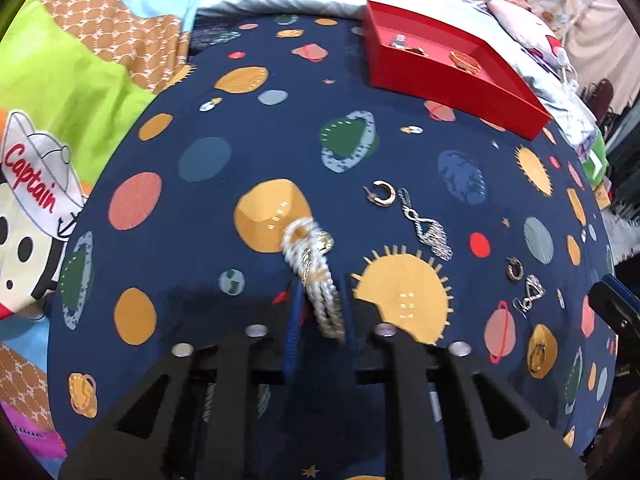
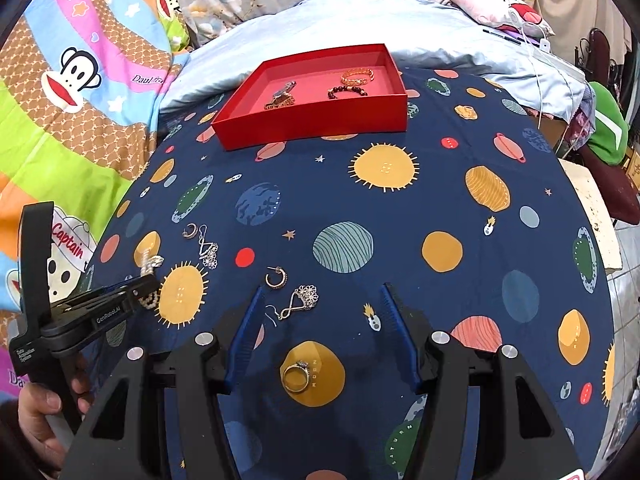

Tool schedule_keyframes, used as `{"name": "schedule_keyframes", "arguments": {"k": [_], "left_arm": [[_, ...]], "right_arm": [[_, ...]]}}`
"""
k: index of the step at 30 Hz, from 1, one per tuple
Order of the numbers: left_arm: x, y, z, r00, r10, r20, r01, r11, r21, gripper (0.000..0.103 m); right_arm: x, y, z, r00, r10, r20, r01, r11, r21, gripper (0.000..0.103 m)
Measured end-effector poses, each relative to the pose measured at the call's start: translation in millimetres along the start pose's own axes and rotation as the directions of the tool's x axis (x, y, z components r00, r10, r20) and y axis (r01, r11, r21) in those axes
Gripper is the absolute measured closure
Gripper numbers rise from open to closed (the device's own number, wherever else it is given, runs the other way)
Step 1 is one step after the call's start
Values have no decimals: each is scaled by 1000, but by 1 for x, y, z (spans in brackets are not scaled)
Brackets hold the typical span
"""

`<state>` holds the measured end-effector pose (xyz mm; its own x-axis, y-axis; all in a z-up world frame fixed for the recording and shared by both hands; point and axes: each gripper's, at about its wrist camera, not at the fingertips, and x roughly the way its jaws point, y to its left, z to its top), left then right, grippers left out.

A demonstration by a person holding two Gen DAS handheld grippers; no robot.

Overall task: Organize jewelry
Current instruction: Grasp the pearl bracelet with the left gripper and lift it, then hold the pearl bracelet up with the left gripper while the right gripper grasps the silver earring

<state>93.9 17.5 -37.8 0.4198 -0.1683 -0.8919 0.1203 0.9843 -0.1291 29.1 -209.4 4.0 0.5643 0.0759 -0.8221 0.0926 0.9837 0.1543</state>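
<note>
My left gripper is shut on a white pearl bracelet with a gold clasp, just over the navy planet-print cloth. The bracelet also shows in the right wrist view, held by the left gripper. My right gripper is open and empty, with a gold ring between its fingers on the cloth. A silver dangle earring and a gold hoop lie just ahead of it. A red tray at the back holds bracelets and other pieces.
A second gold hoop and a silver dangle earring lie right of the left gripper. Colourful cartoon bedding lies to the left, a pale blue pillow behind the tray. The cloth's right edge drops beside a white ledge.
</note>
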Motion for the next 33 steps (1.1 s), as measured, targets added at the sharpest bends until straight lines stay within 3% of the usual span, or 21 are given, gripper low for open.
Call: {"name": "schedule_keyframes", "arguments": {"k": [16, 26, 33], "left_arm": [[-34, -2, 8, 995, -81, 50, 81, 997, 8, 92], [-45, 15, 12, 996, -53, 67, 55, 998, -22, 92], [-43, 27, 11, 997, -43, 63, 46, 998, -43, 92]], "right_arm": [[5, 8, 4, 1000, 5, -10, -5, 1000, -24, 45], [39, 62, 16, 997, 74, -37, -79, 985, -154, 45], [65, 91, 22, 990, 107, -90, -124, 970, -210, 56]]}}
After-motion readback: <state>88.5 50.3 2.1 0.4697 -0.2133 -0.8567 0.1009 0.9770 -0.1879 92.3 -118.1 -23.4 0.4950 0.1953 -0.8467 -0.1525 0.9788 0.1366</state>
